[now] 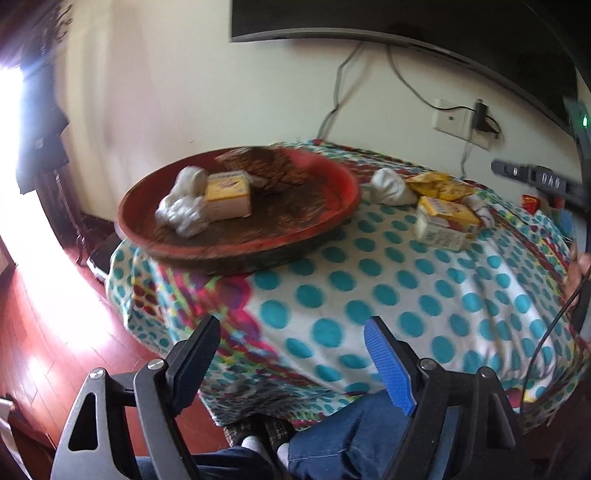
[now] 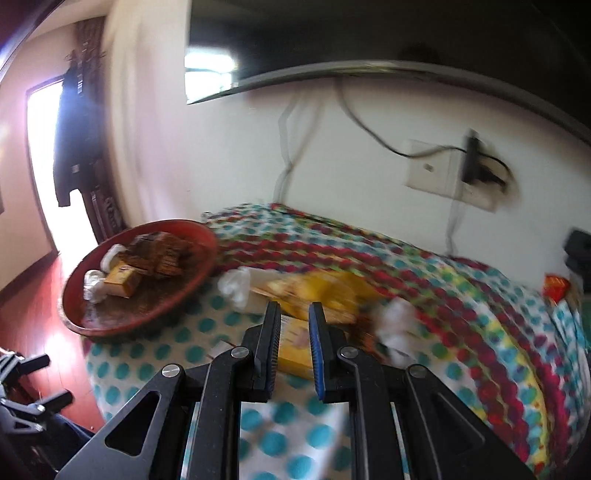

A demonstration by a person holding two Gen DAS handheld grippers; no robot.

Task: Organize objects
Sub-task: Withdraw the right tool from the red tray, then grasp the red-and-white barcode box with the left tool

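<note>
A red round tray (image 1: pixel 332 206) (image 2: pixel 92 325) sits at the table's left and holds a yellow box (image 1: pixel 227 195) (image 2: pixel 122 282), white bags (image 1: pixel 181 206) and brown biscuit packs (image 1: pixel 266 166). On the dotted cloth lie a second yellow box (image 1: pixel 443 221) (image 2: pixel 295 347), a white bag (image 1: pixel 388 186) (image 2: pixel 236 286) and a yellow snack packet (image 1: pixel 437 184) (image 2: pixel 325 291). My left gripper (image 1: pixel 295 332) is open and empty, held back at the table's near edge. My right gripper (image 2: pixel 293 314) has its jaws narrowly apart on either side of the second yellow box; contact is unclear through blur.
The table is covered by a cloth (image 1: pixel 369 295) with teal dots and a red-yellow border. A crumpled white wrapper (image 2: pixel 399 328) lies right of the box. A red packet (image 2: pixel 556 286) lies at the far right. A TV (image 1: pixel 406 22), cables and a wall socket (image 1: pixel 454 118) are behind.
</note>
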